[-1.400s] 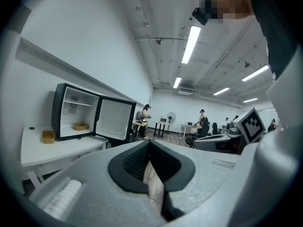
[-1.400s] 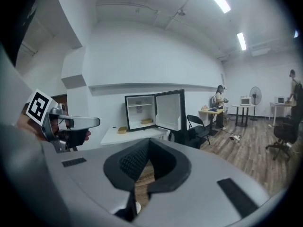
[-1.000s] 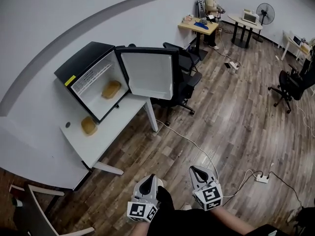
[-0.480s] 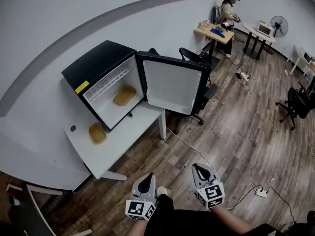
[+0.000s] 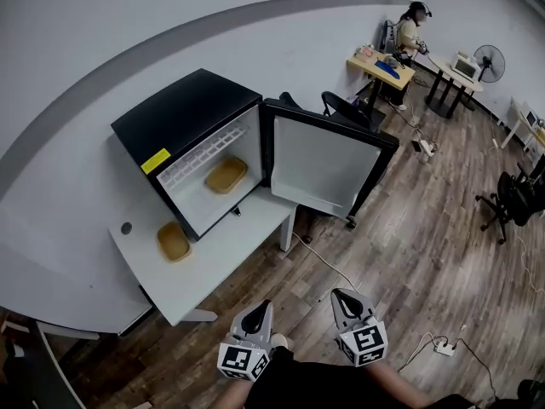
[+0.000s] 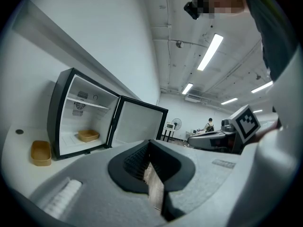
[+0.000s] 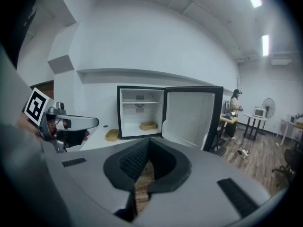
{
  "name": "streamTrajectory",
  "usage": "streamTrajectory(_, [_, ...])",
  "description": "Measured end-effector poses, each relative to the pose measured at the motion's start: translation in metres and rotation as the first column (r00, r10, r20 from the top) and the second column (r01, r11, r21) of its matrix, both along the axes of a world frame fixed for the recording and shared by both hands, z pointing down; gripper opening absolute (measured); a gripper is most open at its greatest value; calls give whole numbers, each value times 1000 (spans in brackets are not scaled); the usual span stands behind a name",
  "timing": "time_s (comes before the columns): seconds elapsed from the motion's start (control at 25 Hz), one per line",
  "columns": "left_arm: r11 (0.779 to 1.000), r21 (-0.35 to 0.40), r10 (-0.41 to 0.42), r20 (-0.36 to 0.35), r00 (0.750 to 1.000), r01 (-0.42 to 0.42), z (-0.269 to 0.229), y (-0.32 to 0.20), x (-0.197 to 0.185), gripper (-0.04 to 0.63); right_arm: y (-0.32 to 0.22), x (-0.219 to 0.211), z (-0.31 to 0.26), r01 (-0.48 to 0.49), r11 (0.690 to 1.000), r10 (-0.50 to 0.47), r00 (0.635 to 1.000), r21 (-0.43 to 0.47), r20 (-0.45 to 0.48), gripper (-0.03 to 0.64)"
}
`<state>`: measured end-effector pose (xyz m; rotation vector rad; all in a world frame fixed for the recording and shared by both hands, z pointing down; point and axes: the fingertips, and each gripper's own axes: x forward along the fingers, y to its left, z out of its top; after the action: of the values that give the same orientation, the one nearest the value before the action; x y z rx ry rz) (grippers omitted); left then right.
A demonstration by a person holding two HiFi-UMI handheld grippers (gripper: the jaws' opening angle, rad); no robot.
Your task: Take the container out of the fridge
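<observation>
Right now I hold both grippers low in front of me over the wooden floor [image 5: 409, 254], well apart from the fridge [image 5: 183, 113]. My left gripper [image 5: 258, 312] has its jaws together with nothing between them; only a thin strip of floor shows past the pads. My right gripper [image 5: 342, 299], just beside it, likewise has its jaws together and empty. Neither touches anything. The fridge is a small black box standing on a white surface [image 5: 234, 245] against the wall, and its door [image 5: 328, 164] is swung wide open to the right. The container [image 5: 226, 175], a shallow tan tub, sits on the white bottom inside the fridge, below a thin shelf [image 6: 90, 105]. A second container [image 5: 173, 241] of the same colour rests outside on the surface, near the left front corner of the fridge. A dark office chair [image 5: 345, 109] stands behind the open door. Far across the room a person [image 5: 413, 28] stands at a desk [image 5: 379, 65], with a fan [image 5: 490, 62] further along.
</observation>
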<state>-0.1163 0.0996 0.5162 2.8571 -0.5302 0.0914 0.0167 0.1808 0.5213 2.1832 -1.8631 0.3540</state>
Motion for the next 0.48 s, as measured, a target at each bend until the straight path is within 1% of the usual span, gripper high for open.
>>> streamTrajectory(0.24, [1000,-6,17,-36,999,-17,0,-43,5,12,-43,-1,1,-6,1000,5,999,-23,-33,-5])
streamTrajectory(0.36, [1000,-3,22,-41,999,-22,-1,-60,2,12,-62,-4,-1,3,1000,-5,999,-24,-50,-5])
streamTrajectory(0.48, [1000,8,6,-57,998,-5,-4,-73,-3,12,-75,-11,-1,25,999,-27,998,-32,-48,-5])
